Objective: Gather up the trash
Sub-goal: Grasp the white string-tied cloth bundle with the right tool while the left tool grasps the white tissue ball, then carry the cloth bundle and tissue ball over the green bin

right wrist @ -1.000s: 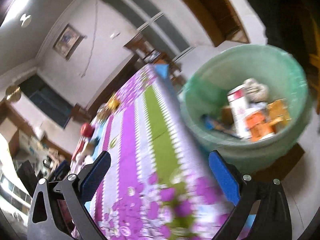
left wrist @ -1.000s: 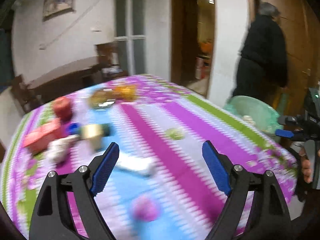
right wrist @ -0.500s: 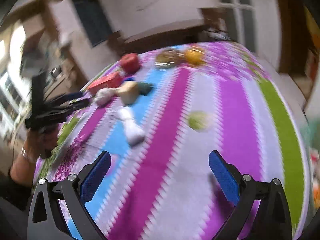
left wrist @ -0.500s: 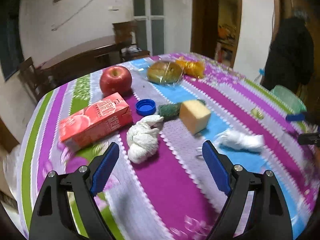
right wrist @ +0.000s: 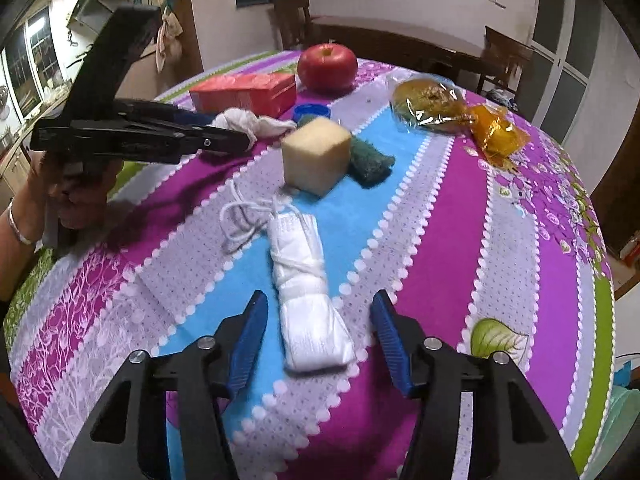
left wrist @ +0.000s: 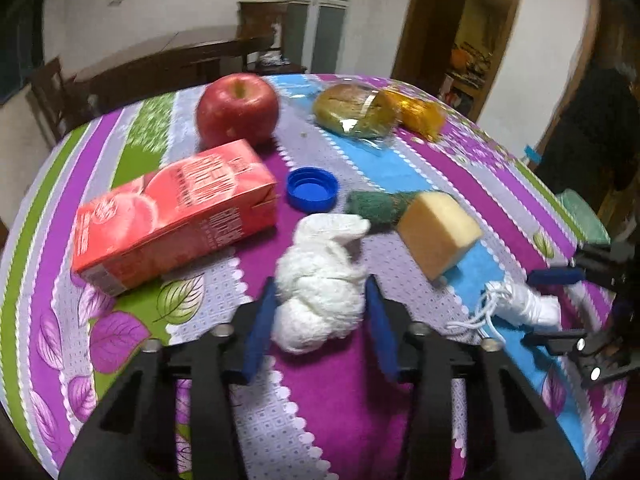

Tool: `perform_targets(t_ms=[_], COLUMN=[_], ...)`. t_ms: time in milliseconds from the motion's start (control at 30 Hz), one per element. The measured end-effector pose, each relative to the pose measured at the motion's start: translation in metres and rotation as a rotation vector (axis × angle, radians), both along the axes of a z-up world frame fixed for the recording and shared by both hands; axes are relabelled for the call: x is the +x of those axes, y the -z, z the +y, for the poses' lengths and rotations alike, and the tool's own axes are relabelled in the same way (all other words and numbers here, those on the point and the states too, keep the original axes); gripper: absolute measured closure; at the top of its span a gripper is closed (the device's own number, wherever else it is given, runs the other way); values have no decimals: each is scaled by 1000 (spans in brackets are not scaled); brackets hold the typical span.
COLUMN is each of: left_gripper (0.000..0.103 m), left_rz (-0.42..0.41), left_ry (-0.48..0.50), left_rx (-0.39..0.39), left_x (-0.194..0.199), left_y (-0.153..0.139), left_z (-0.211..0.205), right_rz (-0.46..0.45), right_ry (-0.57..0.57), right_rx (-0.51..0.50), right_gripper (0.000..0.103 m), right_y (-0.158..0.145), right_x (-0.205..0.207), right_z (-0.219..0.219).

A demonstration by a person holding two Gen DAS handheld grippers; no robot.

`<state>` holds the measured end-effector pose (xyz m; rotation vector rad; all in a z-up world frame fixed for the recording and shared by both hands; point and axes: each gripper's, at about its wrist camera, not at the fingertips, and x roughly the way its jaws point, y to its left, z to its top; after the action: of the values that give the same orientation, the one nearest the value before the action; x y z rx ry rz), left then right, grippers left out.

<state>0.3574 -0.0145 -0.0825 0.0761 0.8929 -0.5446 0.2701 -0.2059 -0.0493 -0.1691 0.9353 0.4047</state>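
A: Left claw (left wrist: 320, 312) closing around white rag ball (left wrist: 320, 280) on desk (left wrist: 340, 400); blue pads (left wrist: 260, 328) right against the rag's sides, contact looking made but a bit blurred.
B: Right claw (right wrist: 318, 340) closing too, half wide, straddling near end of folded white mask (right wrist: 304, 292); pads (right wrist: 250, 336) not touching it, gaps showing both sides.
A: Mask lying flat on blue stripe, strings (right wrist: 244, 220) trailing toward far end. Rag ball sitting just beside red juice carton (left wrist: 176, 212), near blue bottle cap (left wrist: 312, 189).
B: Seeing yellow sponge (right wrist: 316, 154) touching green scrubber (right wrist: 370, 160), between rag and mask.
A: Sitting further back: red apple (left wrist: 238, 110), wrapped bun (left wrist: 354, 110), orange wrapper (left wrist: 420, 114) at far edge.
B: Showing at left of right view: hand (right wrist: 68, 192) gripping left claw's handle, bracelet on wrist.
A: Peeking past desk's right edge: green bin rim (left wrist: 582, 216).
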Motion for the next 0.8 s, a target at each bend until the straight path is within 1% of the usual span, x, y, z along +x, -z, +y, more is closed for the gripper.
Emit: perform_targets(t_ms=[33,67,100,133,167,233,300,367,467,600,633,700,800], left_gripper=[67,69,69,70,71,71,71,71,71,71,71,71,71], left_rz=[12,17,15,7,-8,-45,-69,-104,-151,-208,-221,-247,-306], left_ry=[-4,-8,-13,-16,-20,-30,-36,-39,-79,-144,-157,-182,-234], left_rx=[-21,-35,-41,-34,-19,27,75,120,181,214,219,228,275], left_x=[2,4,3,2,0,-8,-15,-29,-54,-90,-98,-115,-136], left_y=[0,0,0,-1,-2,-5,-10,-18,-30,-44,-46,-51,-56], left_z=[2,4,5,4,2,-3,-8,-14,-18,-21,-23,-27,-38], right_rz=[-4,-7,-10,-13,-14,-19,-17,-12,-16,-27,-34,-60,-72], right_ry=[-1,-5,-6,-2,2,27,52,81,137,191,201,221,238], right_rx=[-2,-1,-2,-4,-3,5,52,84,113,131,124,80,113], right_gripper=[52,58,67,73,75,75,76,76,76,76,76,76,75], right_y=[1,1,0,-1,-1,-2,-5,-8,-15,-23,-24,-27,-33], right_x=[0,-2,-3,-5,-5,-10,-20,-27,-42,-71,-76,-88,-106], right_z=[1,2,4,6,8,8,3,-2,-14,-29,-31,-35,-46])
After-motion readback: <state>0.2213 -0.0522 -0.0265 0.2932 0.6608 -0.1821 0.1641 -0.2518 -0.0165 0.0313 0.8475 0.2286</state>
